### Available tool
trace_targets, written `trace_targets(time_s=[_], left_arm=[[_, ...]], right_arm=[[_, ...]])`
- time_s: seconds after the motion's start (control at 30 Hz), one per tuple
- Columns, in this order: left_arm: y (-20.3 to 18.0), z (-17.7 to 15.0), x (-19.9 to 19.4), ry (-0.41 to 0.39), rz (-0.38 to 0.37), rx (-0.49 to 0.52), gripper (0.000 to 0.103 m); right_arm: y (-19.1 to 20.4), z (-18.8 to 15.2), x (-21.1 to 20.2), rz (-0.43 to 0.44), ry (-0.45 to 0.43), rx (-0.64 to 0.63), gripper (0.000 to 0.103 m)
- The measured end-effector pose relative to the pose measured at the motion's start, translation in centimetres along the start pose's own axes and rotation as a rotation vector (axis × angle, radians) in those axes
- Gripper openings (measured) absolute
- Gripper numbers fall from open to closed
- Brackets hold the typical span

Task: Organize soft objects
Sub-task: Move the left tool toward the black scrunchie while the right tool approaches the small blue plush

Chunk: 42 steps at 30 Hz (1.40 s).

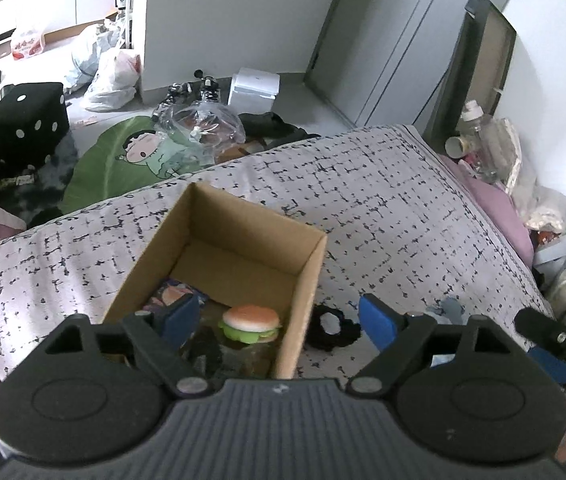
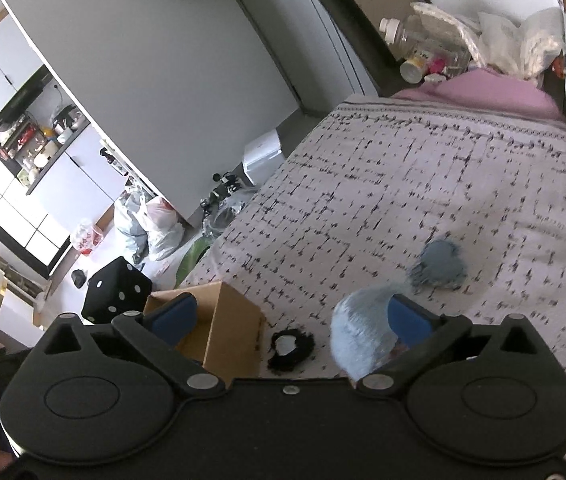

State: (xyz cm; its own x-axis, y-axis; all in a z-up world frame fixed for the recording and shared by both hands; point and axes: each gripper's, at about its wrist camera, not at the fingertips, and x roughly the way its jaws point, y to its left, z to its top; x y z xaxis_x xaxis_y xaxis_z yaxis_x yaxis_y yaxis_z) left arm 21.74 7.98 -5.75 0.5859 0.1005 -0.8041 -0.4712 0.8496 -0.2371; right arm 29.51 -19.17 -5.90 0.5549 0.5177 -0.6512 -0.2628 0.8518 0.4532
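Soft toys and hair ties sit on a checked bedspread, some already in an open cardboard box. Left wrist view: the left gripper hangs over the near end of the box, jaws spread wide with nothing between the blue pads; the left pad is above the box interior, the right pad outside the box wall. Inside the box lie a squishy burger toy near the right wall, a dark printed pouch to its left, and something dark and blurred in front, can't identify it. Just right of the box on the bedspread lies a black scrunchie. A grey-blue fuzzy item peeks out behind the right finger. Part of the other gripper shows at the far right edge. On the floor beyond the bed: a black dice cushion and a green leaf-shaped cushion. Right wrist view: the right gripper is fully spread, grasping nothing. A pale blue fluffy item, motion-blurred, lies against the inner side of the right pad; whether it touches I cannot tell. The scrunchie lies between the box and the fluffy item. A grey-blue fuzzy piece rests further out on the bedspread, well apart from the box. A pink pillow is at the far end.
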Motion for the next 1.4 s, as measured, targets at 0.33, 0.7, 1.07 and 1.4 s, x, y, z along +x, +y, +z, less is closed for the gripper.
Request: trace_targets(time_s=[0.33,0.7,1.07,1.4], left_arm=[[-4.1,-0.1,1.2,0.025,0.039,0.065,0.086],[-8.4,-0.2,4.4,0.089,0.099,0.137,0.086],[-11.2,-1.0,9.3,0.131,0.18,0.175,0.076],[-12.5,-2.5,14.8,0.227,0.24,0.194,0.071]], right_arm=[[-4.8,3.4,0.5,-0.084,0.061,0.066,0.103],[-7.9,5.7,3.0,-0.134,0.132,0.094,0.103],[-11.7,5.6,7.4,-0.127,0.14,0.156,0.099],[-13.4,4.6,11.8,-0.107,0.22,0.151,0.096]])
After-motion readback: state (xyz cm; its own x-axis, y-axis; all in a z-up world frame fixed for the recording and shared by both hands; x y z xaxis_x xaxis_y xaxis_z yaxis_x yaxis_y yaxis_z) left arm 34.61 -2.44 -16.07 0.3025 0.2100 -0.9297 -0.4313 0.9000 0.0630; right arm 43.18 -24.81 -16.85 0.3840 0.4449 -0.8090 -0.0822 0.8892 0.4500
